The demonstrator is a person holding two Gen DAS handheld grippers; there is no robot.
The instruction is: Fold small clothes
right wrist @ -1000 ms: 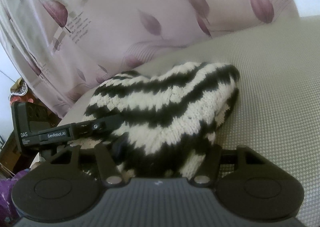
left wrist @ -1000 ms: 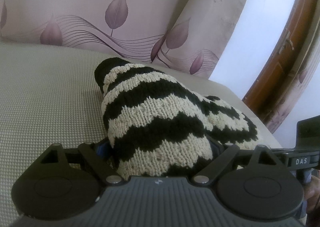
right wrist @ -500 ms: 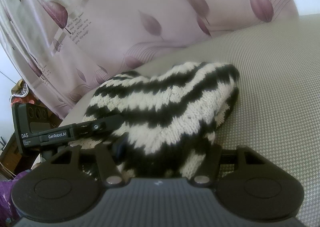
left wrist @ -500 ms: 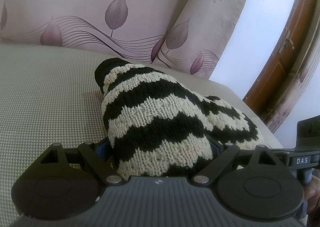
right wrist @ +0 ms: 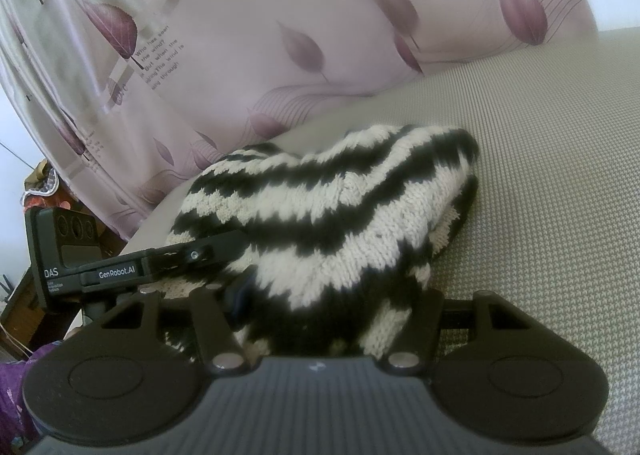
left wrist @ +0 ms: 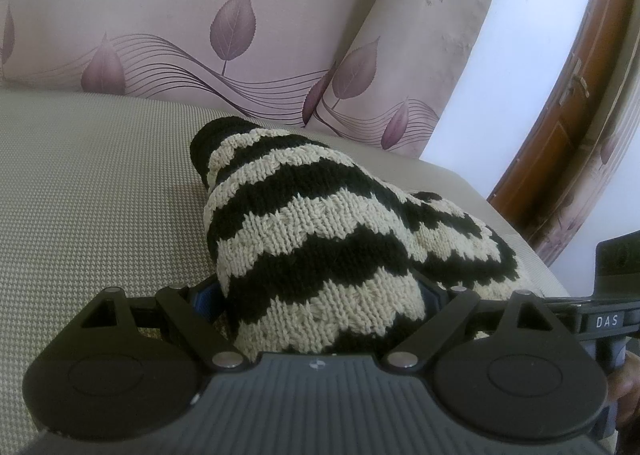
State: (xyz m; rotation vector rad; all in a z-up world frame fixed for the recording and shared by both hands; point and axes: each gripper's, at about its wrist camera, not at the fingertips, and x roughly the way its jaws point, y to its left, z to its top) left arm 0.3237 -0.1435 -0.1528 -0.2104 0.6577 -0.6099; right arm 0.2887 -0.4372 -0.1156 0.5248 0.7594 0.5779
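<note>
Grey woven cushion (left wrist: 100, 191), leaf-print fabric behind. Black-and-cream zigzag knit garment (left wrist: 320, 239) bunched between both grippers' jaws, hiding the fingertips; grip cannot be told.

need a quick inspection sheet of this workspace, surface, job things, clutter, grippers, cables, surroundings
surface: grey-beige woven cushion, bare around the garment.
job's things: one black and cream striped knit garment, bunched in a mound, not laid flat.
clutter: nothing seen on the cushion.
grippers: left hand-held gripper has knit bunched between its fingers; right hand-held gripper likewise. Pads hidden by knit, so grip cannot be confirmed. Each gripper shows in the other's view.
cables: nothing seen.
surroundings: pink leaf-print fabric behind the cushion, brown wooden door frame in the left wrist view, a dim patterned object at the left edge of the right wrist view.
</note>
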